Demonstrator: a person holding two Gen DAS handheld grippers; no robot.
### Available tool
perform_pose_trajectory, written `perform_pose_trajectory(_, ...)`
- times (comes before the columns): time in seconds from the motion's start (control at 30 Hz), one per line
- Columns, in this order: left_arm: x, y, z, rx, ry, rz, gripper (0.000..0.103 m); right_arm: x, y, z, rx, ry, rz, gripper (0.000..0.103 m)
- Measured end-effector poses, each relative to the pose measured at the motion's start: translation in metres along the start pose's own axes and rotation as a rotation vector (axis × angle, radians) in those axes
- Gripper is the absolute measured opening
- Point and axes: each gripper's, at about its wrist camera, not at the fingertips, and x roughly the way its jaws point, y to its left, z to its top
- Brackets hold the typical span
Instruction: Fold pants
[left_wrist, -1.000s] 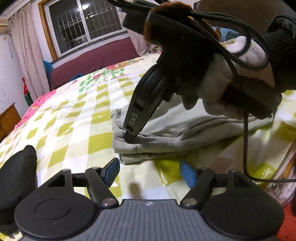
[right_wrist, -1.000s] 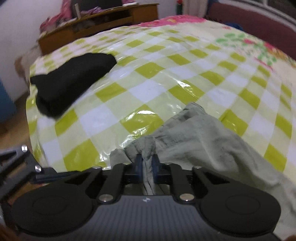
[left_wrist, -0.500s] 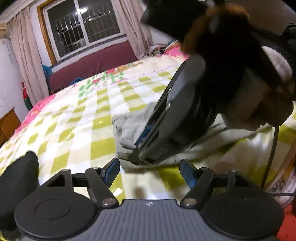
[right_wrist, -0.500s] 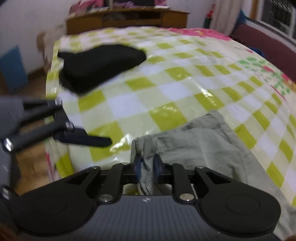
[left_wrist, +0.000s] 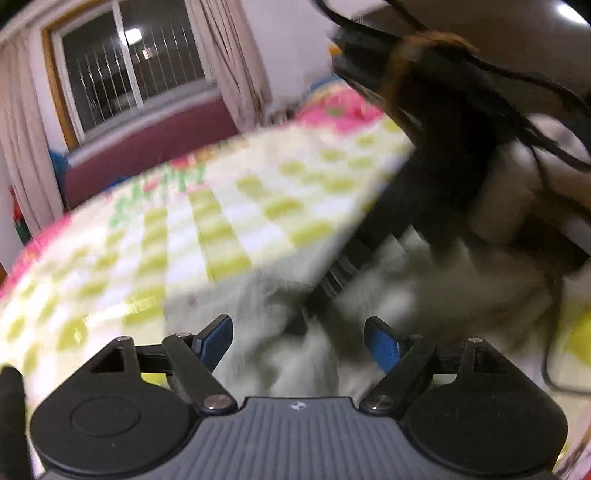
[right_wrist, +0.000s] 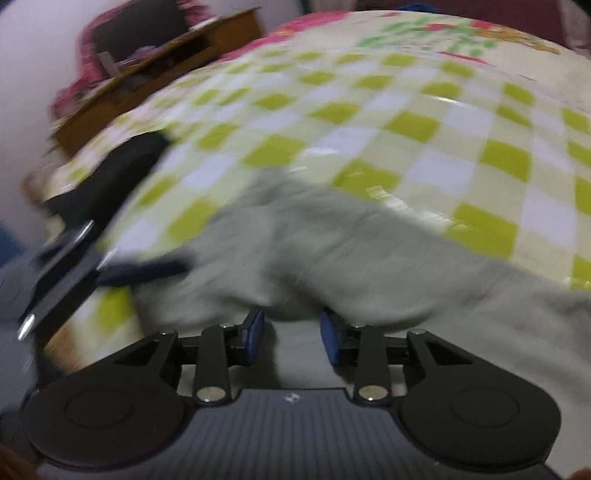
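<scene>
Pants (right_wrist: 332, 254): grey-green, lying on the checked bedcover (right_wrist: 406, 122); in the right wrist view the long axis runs from centre left to lower right.
Pants, left view (left_wrist: 295, 354): blurred, lower centre.
Right gripper (right_wrist: 291, 334): tilted down over the cloth, jaws just opening, part-spread; fabric beneath, pads not pressing.
Left gripper (left_wrist: 299, 339): tilted down, jaws widening, wide apart, nothing gripped.
Black garment (right_wrist: 114, 173): left edge, apart from pants.
</scene>
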Motion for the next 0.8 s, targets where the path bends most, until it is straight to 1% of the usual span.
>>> perform_pose_trajectory(0.03, 0.011, 0.001, -0.006, 0.015, 0.054, 0.015, 0.092, 0.005, -0.010, 0.004, 0.010, -0.032, -0.052, 0.029)
perform_pose_trajectory(0.07, 0.017, 0.001, -0.011, 0.028, 0.088, 0.039, 0.092, 0.008, -0.021, 0.010, 0.033, -0.066, -0.103, 0.027)
perform_pose_trajectory(0.1, 0.018, 0.004, -0.013, 0.033, 0.104, 0.052, 0.092, 0.009, -0.032, 0.014, 0.068, -0.092, -0.144, 0.026)
perform_pose_trajectory(0.17, 0.012, 0.011, -0.012, 0.026, 0.107, 0.047, 0.092, -0.001, -0.044, 0.017, 0.116, -0.124, -0.211, 0.031)
perform_pose_trajectory(0.2, 0.008, 0.011, -0.010, 0.037, 0.103, 0.062, 0.092, -0.011, -0.046, 0.015, 0.117, -0.147, -0.211, 0.033)
perform_pose_trajectory(0.27, -0.003, 0.007, -0.006, 0.084, 0.070, 0.101, 0.092, -0.039, -0.048, 0.004, 0.120, -0.187, -0.193, 0.033)
perform_pose_trajectory(0.33, -0.013, 0.003, 0.003, 0.113, 0.020, 0.115, 0.092, -0.067, -0.048, -0.014, 0.143, -0.214, -0.197, 0.035)
perform_pose_trajectory(0.37, -0.016, 0.002, 0.007, 0.108, -0.003, 0.109, 0.092, -0.082, -0.050, -0.026, 0.168, -0.223, -0.218, 0.037)
perform_pose_trajectory(0.47, -0.014, -0.002, 0.022, 0.084, -0.054, 0.076, 0.093, -0.115, -0.064, -0.064, 0.276, -0.241, -0.302, 0.039)
perform_pose_trajectory(0.5, -0.010, -0.004, 0.024, 0.081, -0.057, 0.072, 0.093, -0.124, -0.073, -0.078, 0.332, -0.244, -0.327, 0.040)
perform_pose_trajectory(0.57, 0.003, -0.008, 0.025, 0.061, -0.023, 0.057, 0.093, -0.139, -0.090, -0.107, 0.439, -0.241, -0.357, 0.041)
perform_pose_trajectory(0.63, 0.010, -0.017, 0.021, 0.044, 0.020, 0.029, 0.093, -0.148, -0.107, -0.133, 0.540, -0.239, -0.361, 0.042)
perform_pose_trajectory(0.7, 0.018, -0.028, 0.015, 0.067, 0.071, 0.021, 0.093, -0.151, -0.123, -0.151, 0.606, -0.244, -0.350, 0.043)
perform_pose_trajectory(0.73, 0.017, -0.035, 0.012, 0.085, 0.084, 0.027, 0.093, -0.151, -0.129, -0.157, 0.628, -0.259, -0.326, 0.043)
perform_pose_trajectory(0.77, 0.017, -0.041, 0.010, 0.099, 0.092, 0.035, 0.093, -0.149, -0.135, -0.162, 0.657, -0.273, -0.285, 0.044)
perform_pose_trajectory(0.8, 0.018, -0.045, 0.010, 0.106, 0.098, 0.042, 0.093, -0.148, -0.143, -0.166, 0.689, -0.289, -0.225, 0.045)
